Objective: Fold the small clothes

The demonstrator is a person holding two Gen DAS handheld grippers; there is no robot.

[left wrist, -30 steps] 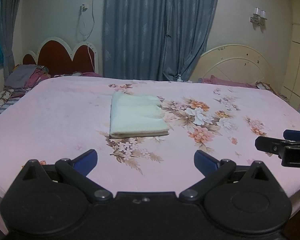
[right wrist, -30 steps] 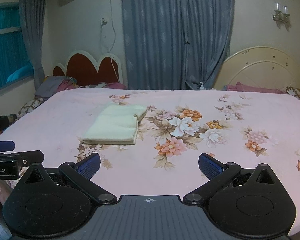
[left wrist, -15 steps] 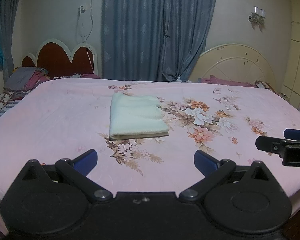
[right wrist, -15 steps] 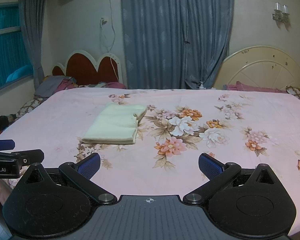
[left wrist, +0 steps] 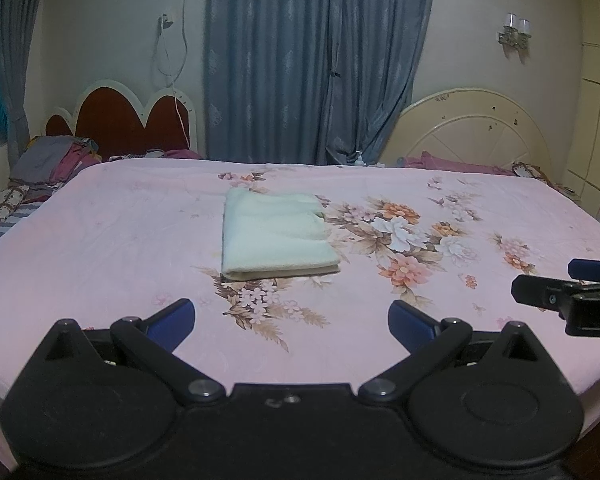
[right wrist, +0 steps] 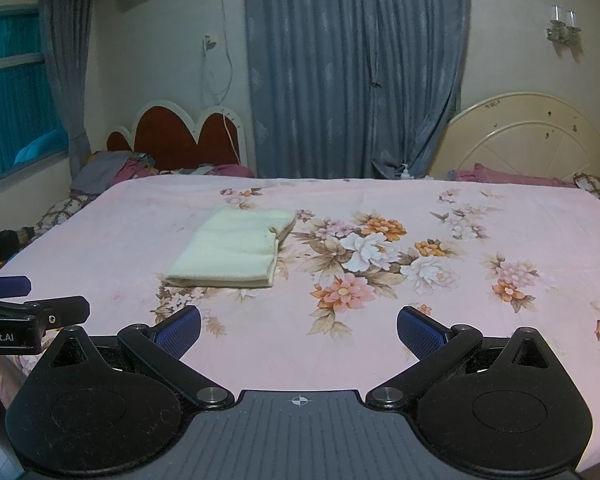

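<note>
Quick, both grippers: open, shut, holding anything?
Left gripper: open, empty.
Right gripper: open, empty.
Folded cloth lies untouched on the bed.

Left tool [right wrist: 34, 312] – its side reads "Robot.AI".

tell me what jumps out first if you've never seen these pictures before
A folded pale cloth lies flat on the pink floral bedspread, just left of a big printed flower cluster. Both grippers, left and right, hang open near the bed's front edge, holding nothing. Behind, blue-grey curtains fill the wall between two headboards.
</note>
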